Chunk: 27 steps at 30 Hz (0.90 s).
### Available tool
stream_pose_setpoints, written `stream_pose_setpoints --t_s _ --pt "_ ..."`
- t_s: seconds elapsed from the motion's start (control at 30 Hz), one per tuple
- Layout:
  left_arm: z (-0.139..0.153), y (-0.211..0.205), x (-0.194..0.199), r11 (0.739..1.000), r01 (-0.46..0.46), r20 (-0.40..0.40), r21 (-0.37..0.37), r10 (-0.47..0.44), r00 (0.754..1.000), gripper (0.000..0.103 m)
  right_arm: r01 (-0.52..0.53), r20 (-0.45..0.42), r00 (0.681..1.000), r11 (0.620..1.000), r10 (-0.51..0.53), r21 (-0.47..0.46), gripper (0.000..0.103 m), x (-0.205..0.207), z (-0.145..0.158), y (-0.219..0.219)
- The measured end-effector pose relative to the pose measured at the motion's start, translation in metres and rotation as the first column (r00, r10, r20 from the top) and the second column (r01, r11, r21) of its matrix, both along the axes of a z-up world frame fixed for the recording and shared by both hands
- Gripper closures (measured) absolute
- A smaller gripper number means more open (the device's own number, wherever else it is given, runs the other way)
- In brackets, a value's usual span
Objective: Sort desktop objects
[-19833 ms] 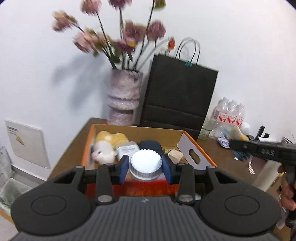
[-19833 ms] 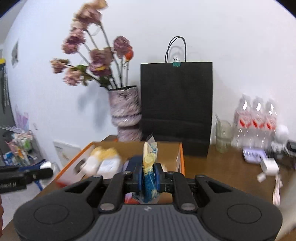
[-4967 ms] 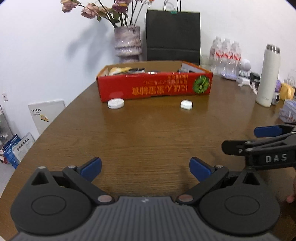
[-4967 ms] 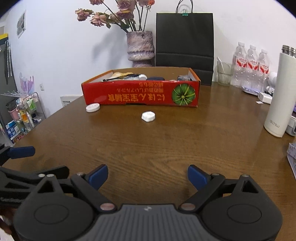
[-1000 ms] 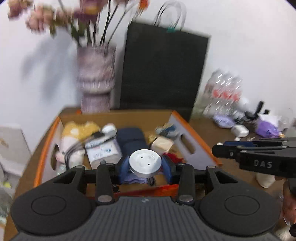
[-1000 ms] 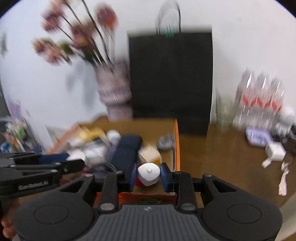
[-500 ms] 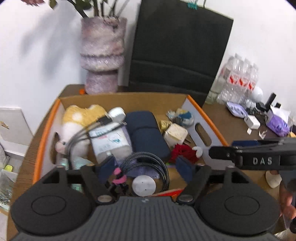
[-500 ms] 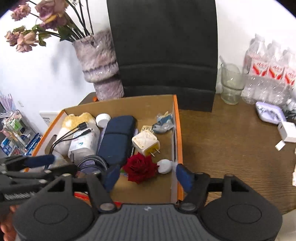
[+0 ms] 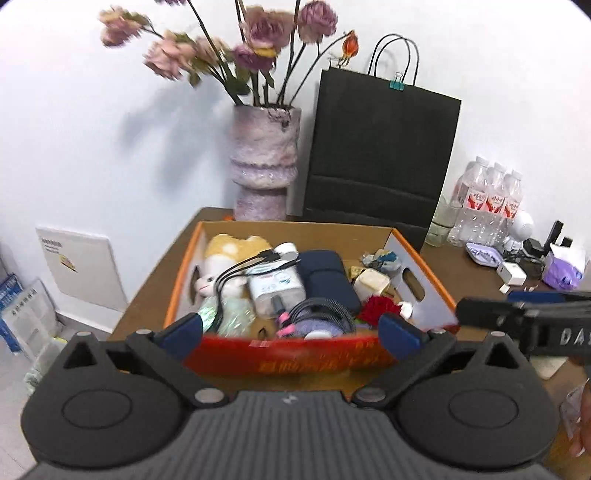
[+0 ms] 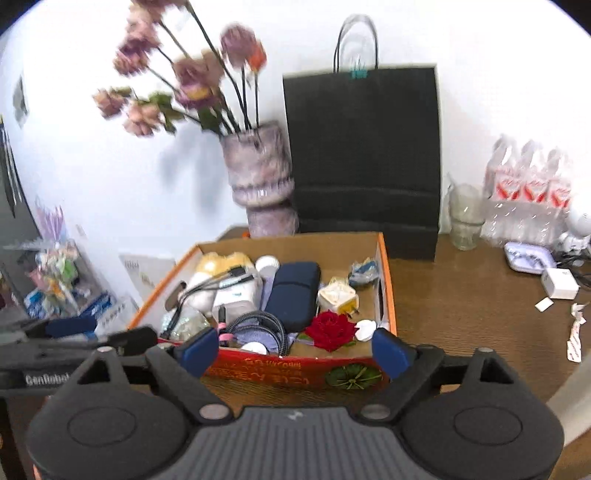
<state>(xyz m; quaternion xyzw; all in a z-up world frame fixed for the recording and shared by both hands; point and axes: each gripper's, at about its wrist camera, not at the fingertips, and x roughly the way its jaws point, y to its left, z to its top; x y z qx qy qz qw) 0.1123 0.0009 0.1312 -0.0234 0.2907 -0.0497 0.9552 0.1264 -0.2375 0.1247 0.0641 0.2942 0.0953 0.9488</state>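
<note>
The cardboard box is red outside with yellow lettering and a green round motif, orange along its rim and plain brown inside. In it lie a deep red rose, a navy blue pouch, a yellow and white plush toy, a white charger with brass prongs, a black coiled cable and a small white disc. The vase is mottled mauve and pale pink, holding dusty pink and purple flowers. The paper bag is black with a teal clip. The table is brown wood grain. The water bottles wear red and white labels.
</note>
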Motion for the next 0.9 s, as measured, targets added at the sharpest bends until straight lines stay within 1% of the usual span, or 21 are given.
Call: stream_pose_setpoints --t_s 0.07,0.13,0.23,0.3,0.4,0.53,0.6,0.7,0.83,0.9 --pt "-0.006 0.001 -0.020 0.999 -0.034 0.024 0.023 0.033 0.999 0.000 0.028 0.048 0.998 1.000 -0.028 -0.003 0.010 -0.020 -0.009 0.003" --pt "-0.014 0.002 -0.041 0.997 -0.071 0.065 0.037 0.069 0.996 0.000 0.041 0.084 0.996 0.999 -0.041 -0.002 0.010 -0.040 -0.022 0.006" --pt "-0.030 0.003 -0.072 0.992 -0.099 0.134 0.082 0.087 0.987 0.000 0.033 0.092 0.995 0.999 -0.032 -0.006 0.010 -0.062 -0.042 0.011" --pt "-0.044 0.002 -0.091 0.990 -0.096 0.161 0.101 0.079 0.984 0.000 0.018 0.081 0.997 0.999 -0.015 -0.028 0.010 -0.078 -0.056 0.017" --pt "-0.064 0.004 -0.112 0.993 -0.084 0.133 0.078 0.073 0.988 0.000 0.001 0.070 0.998 0.999 0.002 -0.052 0.010 -0.097 -0.074 0.027" --pt "-0.082 0.010 -0.140 0.996 -0.083 0.106 0.033 0.079 0.991 0.000 0.000 0.031 1.000 0.999 0.001 -0.046 0.009 -0.122 -0.091 0.037" --pt "-0.089 0.012 -0.155 0.995 -0.090 0.103 0.036 0.086 0.991 0.000 -0.002 0.024 1.000 0.998 0.003 -0.057 0.009 -0.134 -0.099 0.042" --pt "-0.097 0.016 -0.171 0.996 -0.075 0.098 0.046 0.070 0.993 0.000 -0.008 0.025 1.000 0.997 0.010 -0.080 0.008 -0.154 -0.108 0.048" --pt "-0.107 0.024 -0.181 0.994 -0.100 0.074 0.043 0.097 0.993 0.000 -0.008 0.008 1.000 0.995 0.009 -0.100 0.004 -0.170 -0.119 0.052" --pt "-0.111 0.026 -0.182 0.993 -0.108 0.060 0.053 0.105 0.993 0.000 0.001 -0.007 1.000 0.994 -0.002 -0.105 0.002 -0.175 -0.124 0.050"
